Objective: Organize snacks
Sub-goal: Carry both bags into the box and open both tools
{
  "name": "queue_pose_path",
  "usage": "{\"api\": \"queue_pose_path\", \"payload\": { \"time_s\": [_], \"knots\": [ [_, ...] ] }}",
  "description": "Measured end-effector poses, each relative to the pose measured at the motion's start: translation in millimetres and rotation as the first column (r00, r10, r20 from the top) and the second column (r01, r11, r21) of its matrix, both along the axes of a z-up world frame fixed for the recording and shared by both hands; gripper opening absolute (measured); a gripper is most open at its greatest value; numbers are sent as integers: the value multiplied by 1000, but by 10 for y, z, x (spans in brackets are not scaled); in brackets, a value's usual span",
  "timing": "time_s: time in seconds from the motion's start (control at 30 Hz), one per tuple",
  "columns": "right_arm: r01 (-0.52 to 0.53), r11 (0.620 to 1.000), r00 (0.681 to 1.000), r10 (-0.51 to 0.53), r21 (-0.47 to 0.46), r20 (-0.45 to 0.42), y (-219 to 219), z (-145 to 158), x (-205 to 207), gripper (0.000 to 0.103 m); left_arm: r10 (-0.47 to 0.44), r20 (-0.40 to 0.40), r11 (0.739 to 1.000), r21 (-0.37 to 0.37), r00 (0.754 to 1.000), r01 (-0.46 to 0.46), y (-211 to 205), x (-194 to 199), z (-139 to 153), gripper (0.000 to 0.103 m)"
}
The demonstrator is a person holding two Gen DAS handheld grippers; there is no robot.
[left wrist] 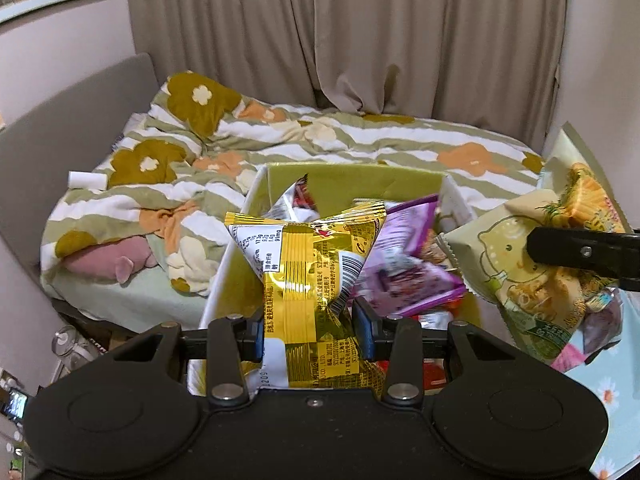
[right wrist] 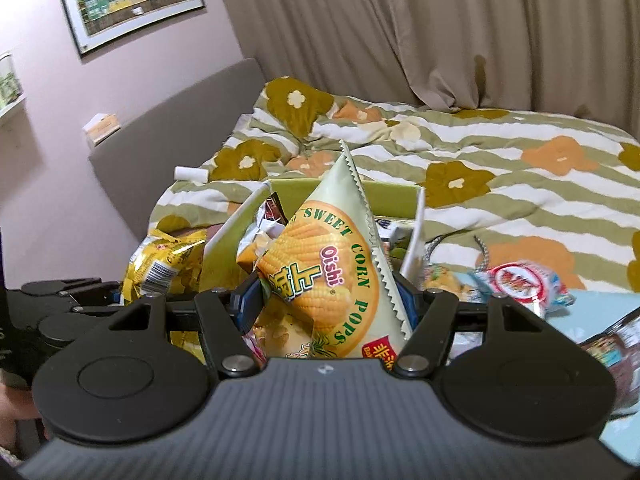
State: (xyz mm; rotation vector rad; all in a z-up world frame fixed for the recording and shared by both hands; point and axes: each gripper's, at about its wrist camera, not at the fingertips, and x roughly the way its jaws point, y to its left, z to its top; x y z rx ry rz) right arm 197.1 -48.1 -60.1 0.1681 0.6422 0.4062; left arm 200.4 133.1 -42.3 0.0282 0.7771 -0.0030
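Note:
My left gripper (left wrist: 314, 330) is shut on a shiny yellow snack bag (left wrist: 304, 264), held just over the near end of a white box with a green inside (left wrist: 360, 184). The box holds several packets, among them a purple one (left wrist: 404, 276). My right gripper (right wrist: 328, 304) is shut on a pale green corn pops bag (right wrist: 332, 264), raised in front of the same box (right wrist: 394, 196). In the left wrist view that bag (left wrist: 520, 264) and a black finger (left wrist: 580, 250) show at the right. In the right wrist view the yellow bag (right wrist: 164, 264) and left gripper sit at the left.
Behind the box lies a bed with a striped flowered duvet (left wrist: 360, 140), a grey headboard (left wrist: 72, 104) and beige curtains (left wrist: 360, 32). A light blue daisy-print cloth (left wrist: 608, 392) with more packets, including a red-and-white one (right wrist: 520, 280), is at the right. A framed picture (right wrist: 132, 0) hangs on the wall.

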Motion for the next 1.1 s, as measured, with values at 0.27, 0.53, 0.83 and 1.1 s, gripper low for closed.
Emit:
{"api": "queue_pose_path", "payload": {
  "time_s": [0.27, 0.53, 0.83, 1.1],
  "knots": [
    [83, 997, 996, -83, -6, -42, 359, -96, 46, 80, -28, -22, 998, -49, 999, 27, 345, 223, -198, 96],
    [47, 999, 998, -49, -26, -44, 504, -168, 113, 80, -35, -39, 998, -44, 999, 34, 432, 26, -195, 97],
    [-69, 997, 998, 69, -44, -12, 856, -149, 225, 84, 8, -28, 1000, -13, 1000, -8, 536, -72, -72, 97],
    [-76, 997, 997, 77, 16, -18, 802, -304, 209, 103, 22, -53, 1000, -16, 998, -23, 509, -161, -162, 97]
  ]
}}
